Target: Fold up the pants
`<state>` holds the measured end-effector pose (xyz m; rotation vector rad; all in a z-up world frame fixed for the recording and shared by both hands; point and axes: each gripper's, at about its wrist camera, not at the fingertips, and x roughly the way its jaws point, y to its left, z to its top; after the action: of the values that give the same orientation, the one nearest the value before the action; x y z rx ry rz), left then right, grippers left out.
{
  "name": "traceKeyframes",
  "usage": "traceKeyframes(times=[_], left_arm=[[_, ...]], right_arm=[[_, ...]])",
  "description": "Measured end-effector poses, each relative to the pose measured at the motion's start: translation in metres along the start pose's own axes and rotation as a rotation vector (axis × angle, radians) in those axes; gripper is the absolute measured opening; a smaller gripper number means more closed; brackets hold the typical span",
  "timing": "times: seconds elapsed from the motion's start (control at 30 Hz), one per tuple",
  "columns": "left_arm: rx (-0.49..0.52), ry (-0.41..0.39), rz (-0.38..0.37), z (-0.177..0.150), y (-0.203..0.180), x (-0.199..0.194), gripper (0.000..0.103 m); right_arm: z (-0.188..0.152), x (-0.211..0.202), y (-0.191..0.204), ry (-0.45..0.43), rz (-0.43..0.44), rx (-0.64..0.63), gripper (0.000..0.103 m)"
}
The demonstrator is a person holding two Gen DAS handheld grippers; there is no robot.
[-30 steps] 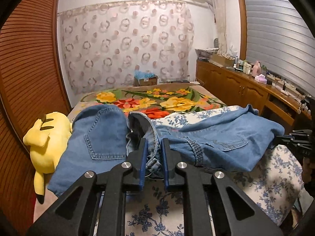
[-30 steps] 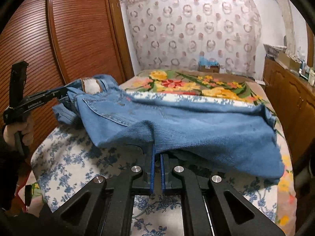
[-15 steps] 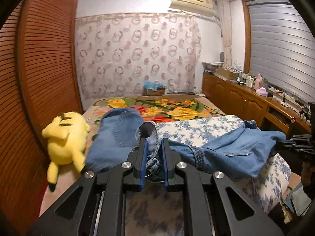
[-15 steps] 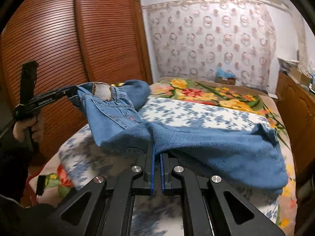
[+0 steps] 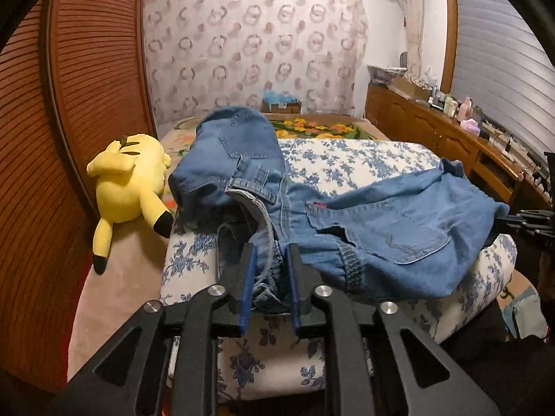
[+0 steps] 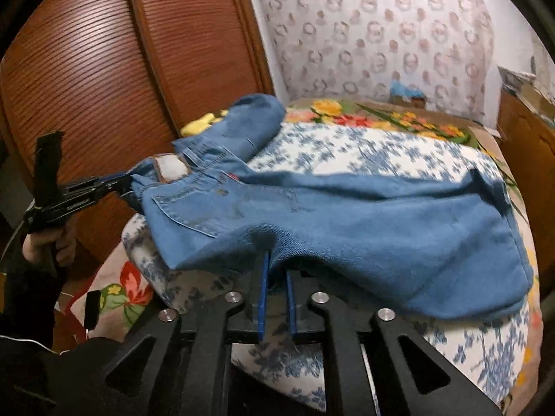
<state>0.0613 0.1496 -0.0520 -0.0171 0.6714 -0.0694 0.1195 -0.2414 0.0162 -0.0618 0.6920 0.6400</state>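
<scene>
Jeans [image 5: 399,235] draped across floral bed [image 5: 350,159], left gripper [image 5: 269,277] fingers clamped on waistband, right gripper [image 6: 276,294] fingers pinching leg fabric, yellow plush toy [image 5: 128,180] beside jeans

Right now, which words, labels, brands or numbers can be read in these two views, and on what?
Nothing can be read for certain.
White lettering on the left hand-held gripper: blurred.
Red tab on the jeans back pocket: too small.
Pale waistband patch: blurred.
Label on the cardboard box: too small.
</scene>
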Motion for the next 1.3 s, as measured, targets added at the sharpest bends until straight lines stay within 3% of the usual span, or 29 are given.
traceKeyframes(times=[0.03, 0.1, 0.2, 0.3, 0.6, 0.93, 1.3], left_arm=[[-0.005, -0.001, 0.004, 0.000, 0.001, -0.001, 0.026], [-0.017, -0.009, 0.006, 0.000, 0.002, -0.003, 0.045], [-0.017, -0.034, -0.010, 0.004, -0.002, -0.005, 0.063], [-0.006, -0.051, -0.034, 0.008, -0.014, -0.002, 0.076], [0.069, -0.059, -0.107, 0.025, -0.067, 0.027, 0.076], [0.138, -0.035, -0.195, 0.030, -0.123, 0.055, 0.076], [0.153, 0.023, -0.239, 0.015, -0.147, 0.074, 0.076]], right_arm=[[0.000, -0.002, 0.000, 0.000, -0.010, 0.006, 0.015], [0.000, -0.010, -0.001, -0.014, -0.030, 0.014, 0.022], [-0.001, -0.024, -0.004, -0.042, -0.065, 0.037, 0.034], [-0.005, -0.034, -0.012, -0.071, -0.108, 0.062, 0.036], [-0.027, -0.058, -0.060, -0.134, -0.273, 0.150, 0.043], [-0.040, -0.069, -0.101, -0.130, -0.418, 0.239, 0.045], [-0.038, -0.036, -0.143, -0.065, -0.441, 0.334, 0.045]])
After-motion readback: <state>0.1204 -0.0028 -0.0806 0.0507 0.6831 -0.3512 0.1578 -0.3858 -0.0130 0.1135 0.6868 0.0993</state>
